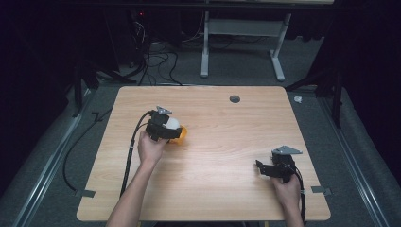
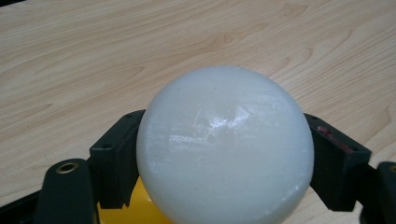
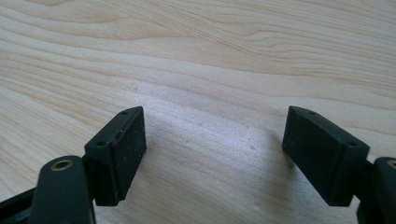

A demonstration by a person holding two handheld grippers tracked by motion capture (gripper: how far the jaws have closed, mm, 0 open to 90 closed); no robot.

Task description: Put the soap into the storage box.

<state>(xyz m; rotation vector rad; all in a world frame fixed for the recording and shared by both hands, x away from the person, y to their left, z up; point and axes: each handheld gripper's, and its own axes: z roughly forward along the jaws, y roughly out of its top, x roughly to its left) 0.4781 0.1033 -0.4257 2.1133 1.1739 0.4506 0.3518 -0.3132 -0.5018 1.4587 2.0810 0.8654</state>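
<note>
A white ball (image 2: 224,144) sits squeezed between the two black jaws of my left gripper (image 2: 224,156). In the high view the same white ball (image 1: 172,123) shows at the left gripper (image 1: 171,126), left of the table's middle, directly over a yellow-orange object (image 1: 183,136) whose shape I cannot make out; a strip of the yellow object (image 2: 126,210) shows under the ball. My right gripper (image 1: 261,166) rests low near the table's front right, held by a hand. Its jaws stand wide apart around bare wood, the right gripper (image 3: 215,149) holding nothing.
The wooden table (image 1: 213,189) has a dark round grommet (image 1: 234,99) near its far edge. Black cables trail off the left side and the front right. Behind the table stand a white frame (image 1: 241,33) and tangled wires on grey carpet.
</note>
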